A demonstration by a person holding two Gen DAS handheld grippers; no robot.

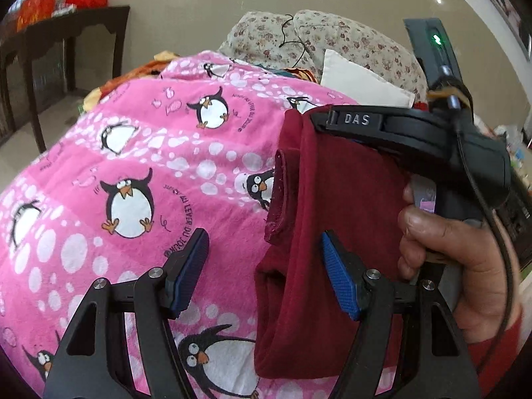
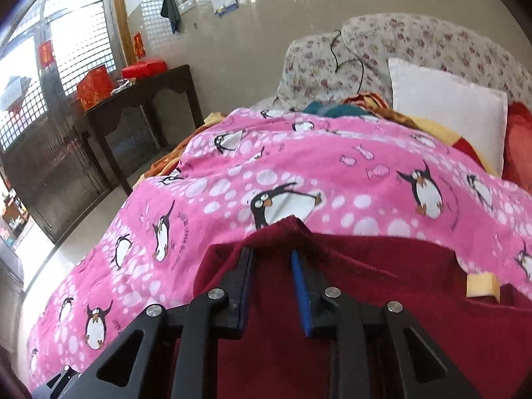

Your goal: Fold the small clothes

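A dark red garment (image 1: 335, 232) lies partly folded on a pink penguin blanket (image 1: 139, 153). My left gripper (image 1: 264, 256) is open and empty, just above the garment's left edge, with blue pads (image 1: 339, 279). My right gripper (image 1: 319, 121) reaches over the garment's far end in the left wrist view, held by a hand (image 1: 442, 252). In the right wrist view the right gripper (image 2: 271, 256) is shut on a raised fold of the red garment (image 2: 382, 286), which drapes around its fingers (image 2: 299, 282).
Floral cushions (image 2: 415, 43) and a white pillow (image 2: 445, 106) lie at the far end of the bed. A dark wooden table (image 2: 133, 99) with red boxes (image 2: 94, 86) stands to the left by a window. A pale tag (image 2: 482, 284) shows on the garment.
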